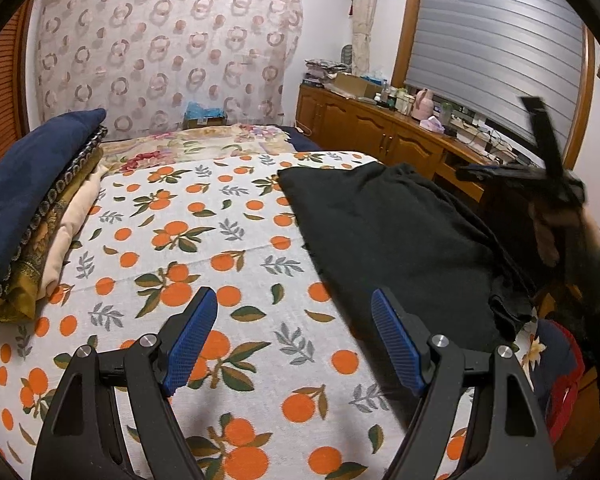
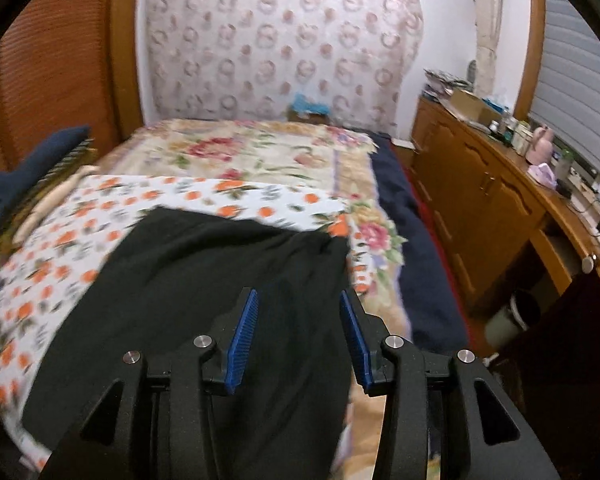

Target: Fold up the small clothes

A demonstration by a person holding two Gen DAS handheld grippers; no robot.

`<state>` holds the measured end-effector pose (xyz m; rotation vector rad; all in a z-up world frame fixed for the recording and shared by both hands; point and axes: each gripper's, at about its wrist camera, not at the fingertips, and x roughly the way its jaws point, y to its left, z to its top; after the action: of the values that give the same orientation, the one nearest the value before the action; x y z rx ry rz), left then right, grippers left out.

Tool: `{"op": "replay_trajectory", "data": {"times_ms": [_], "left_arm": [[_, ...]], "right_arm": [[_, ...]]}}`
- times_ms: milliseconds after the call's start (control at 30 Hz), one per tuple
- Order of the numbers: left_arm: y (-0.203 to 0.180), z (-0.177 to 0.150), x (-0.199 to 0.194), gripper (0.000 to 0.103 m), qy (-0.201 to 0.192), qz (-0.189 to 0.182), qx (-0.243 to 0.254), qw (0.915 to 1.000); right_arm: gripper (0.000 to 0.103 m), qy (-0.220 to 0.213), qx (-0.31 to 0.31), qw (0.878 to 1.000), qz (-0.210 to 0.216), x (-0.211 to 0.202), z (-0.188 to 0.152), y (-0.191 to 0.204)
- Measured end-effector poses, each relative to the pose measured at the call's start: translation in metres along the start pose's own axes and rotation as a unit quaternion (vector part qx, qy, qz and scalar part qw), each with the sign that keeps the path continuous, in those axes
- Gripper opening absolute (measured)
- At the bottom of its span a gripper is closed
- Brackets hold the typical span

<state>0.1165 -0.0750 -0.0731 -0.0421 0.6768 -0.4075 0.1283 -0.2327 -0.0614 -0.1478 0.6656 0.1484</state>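
Below, the black garment [image 2: 204, 280] lies under the released right hand-held gripper [image 2: 298, 334].

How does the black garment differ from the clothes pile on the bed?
The black garment lies spread out in one dark colour; the pile is folded and stacked, with navy, patterned gold and cream layers. The garment lies on the right side of the left wrist view; the pile is at the left edge. Both rest on the orange-print sheet.

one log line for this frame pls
left hand-held gripper: open, empty | right hand-held gripper: open, over black garment | garment: on orange-print sheet
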Motion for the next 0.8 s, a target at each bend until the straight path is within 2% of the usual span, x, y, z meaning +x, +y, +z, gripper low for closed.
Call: {"op": "replay_trajectory", "data": {"times_ms": [233,400,567,800], "left_arm": [[-0.017,-0.002,0.005,0.080,0.010,-0.008,0.016,0.9998],[-0.030,-0.004,0.008,0.080,0.015,-0.017,0.028,0.9994],[-0.038,-0.007,0.010,0.080,0.021,-0.021,0.034,0.9990],[-0.043,-0.010,0.013,0.080,0.027,-0.023,0.036,0.9987]], "right_arm": [[0.044,-0.009,-0.006,0.999,0.041,-0.037,-0.061,0.019],[0.044,0.006,0.007,0.999,0.045,-0.052,-0.089,0.018],[0.044,0.017,0.017,0.999,0.045,-0.068,-0.095,0.021],[0.044,0.035,0.020,0.998,0.058,-0.067,-0.090,0.021]]}}
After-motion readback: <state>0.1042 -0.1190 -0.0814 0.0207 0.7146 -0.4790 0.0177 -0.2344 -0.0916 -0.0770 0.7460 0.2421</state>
